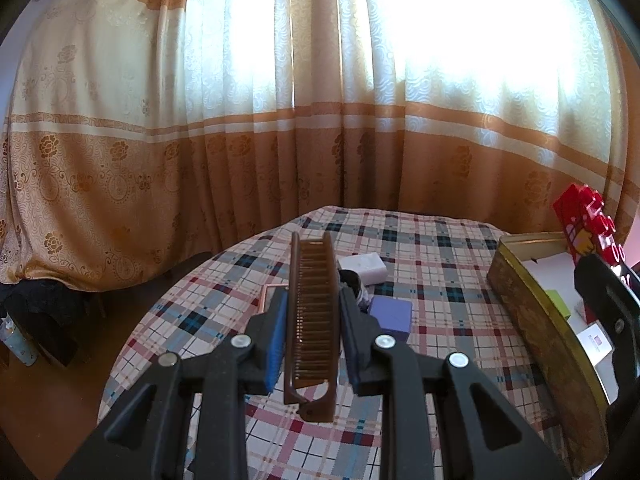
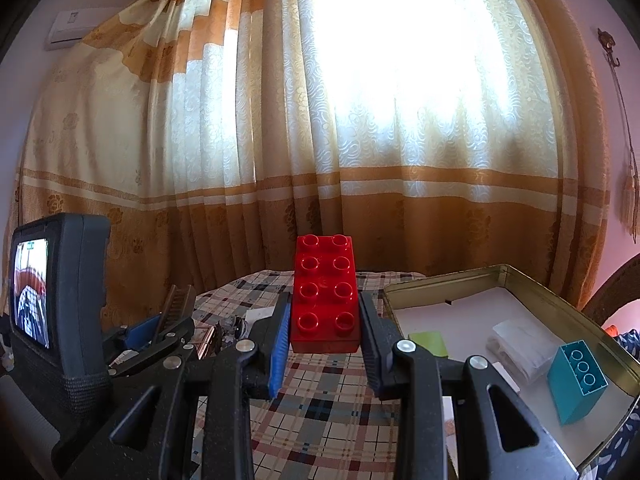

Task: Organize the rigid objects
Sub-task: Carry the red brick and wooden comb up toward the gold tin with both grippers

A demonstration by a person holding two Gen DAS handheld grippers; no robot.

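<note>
You have two building bricks, red [image 2: 325, 294] and teal [image 2: 576, 380]; one comb [image 1: 312, 320]; one tin [image 2: 532, 280] at three o'clock.

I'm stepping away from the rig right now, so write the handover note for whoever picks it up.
Left tool: shut on the brown comb, held above the plaid table.
Right tool: shut on the red brick, studs up, just left of the gold tin.
In the tin already: a teal brick, a green block and a white wrapped item.
On the table, not yet sorted: a white box, a purple block and a dark item I cannot identify.
Left to do: place the comb and red brick, presumably in the tin, then the loose pieces.
</note>
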